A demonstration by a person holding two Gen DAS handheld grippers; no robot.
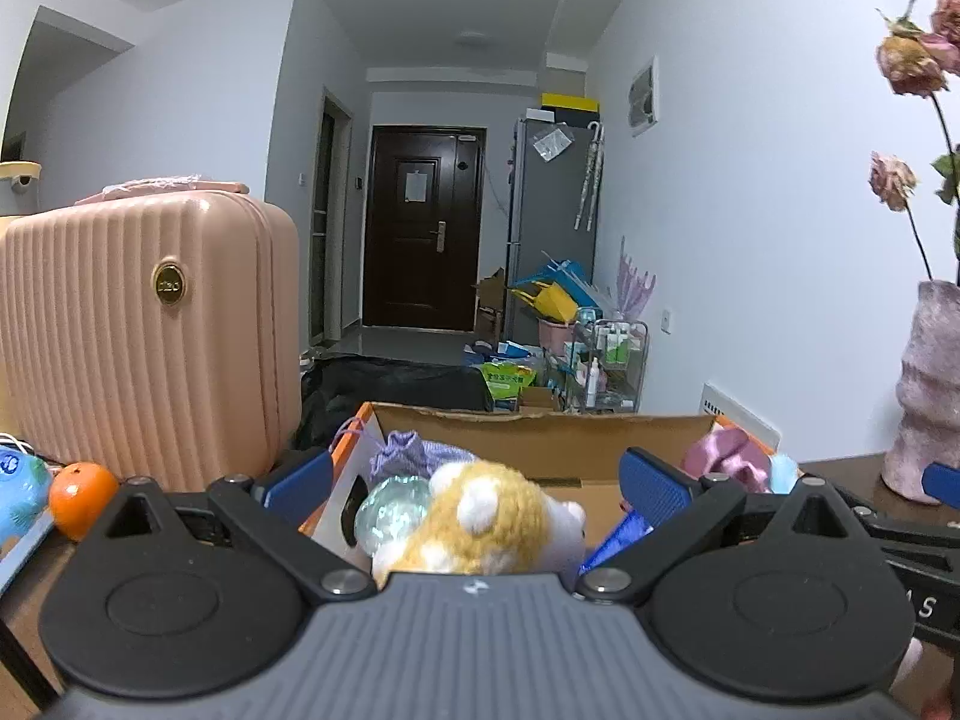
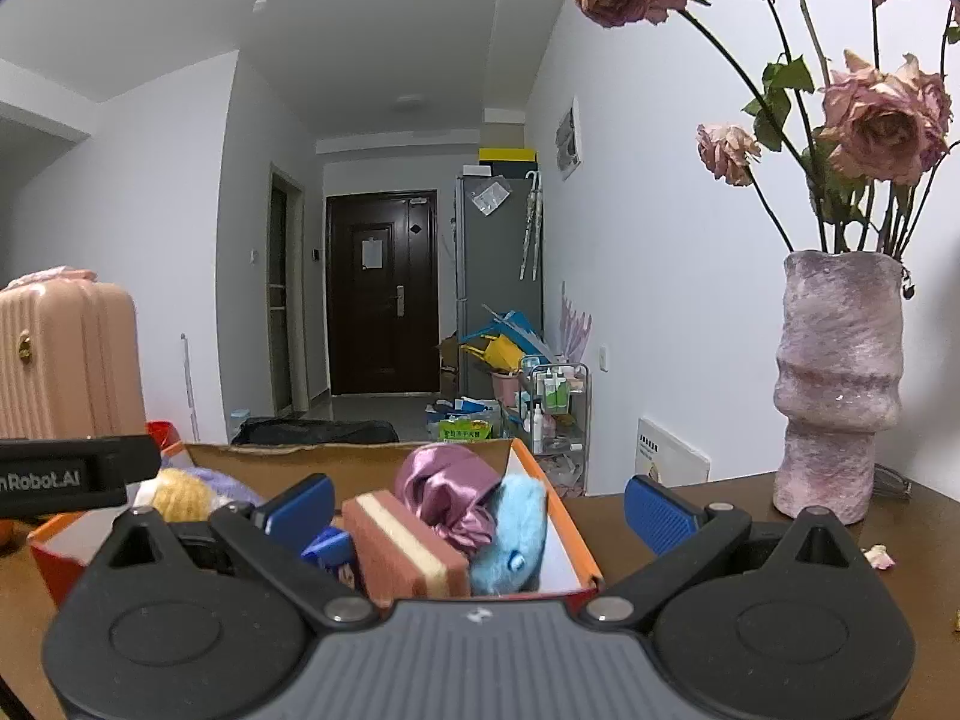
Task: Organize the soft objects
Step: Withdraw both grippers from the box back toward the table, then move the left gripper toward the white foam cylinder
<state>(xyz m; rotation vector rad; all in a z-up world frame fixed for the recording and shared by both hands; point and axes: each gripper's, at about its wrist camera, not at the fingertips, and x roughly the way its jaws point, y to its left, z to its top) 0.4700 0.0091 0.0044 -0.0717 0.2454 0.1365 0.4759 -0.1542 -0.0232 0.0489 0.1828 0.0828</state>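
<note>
left wrist view: yellow-and-white plush toy [image 1: 480,519] lying in the orange-edged cardboard box [image 1: 540,432], straight ahead between the wide-open, empty left gripper [image 1: 477,480]; right gripper [image 2: 477,507] likewise spread and empty, facing the box's other end with pink satin cloth [image 2: 447,489].

Right gripper [image 2: 477,501] w/ jaws wide apart, nothing between, orange-rimmed cardboard box [image 2: 555,525] at 12 o'clock holding pink sponge block [image 2: 402,546], purple satin cloth [image 2: 447,492], blue plush [image 2: 516,534], yellow plush [image 2: 180,501] at 10, vase [image 2: 837,384] w/ dried roses at 2, pink suitcase [image 2: 60,354] at 9.
</note>
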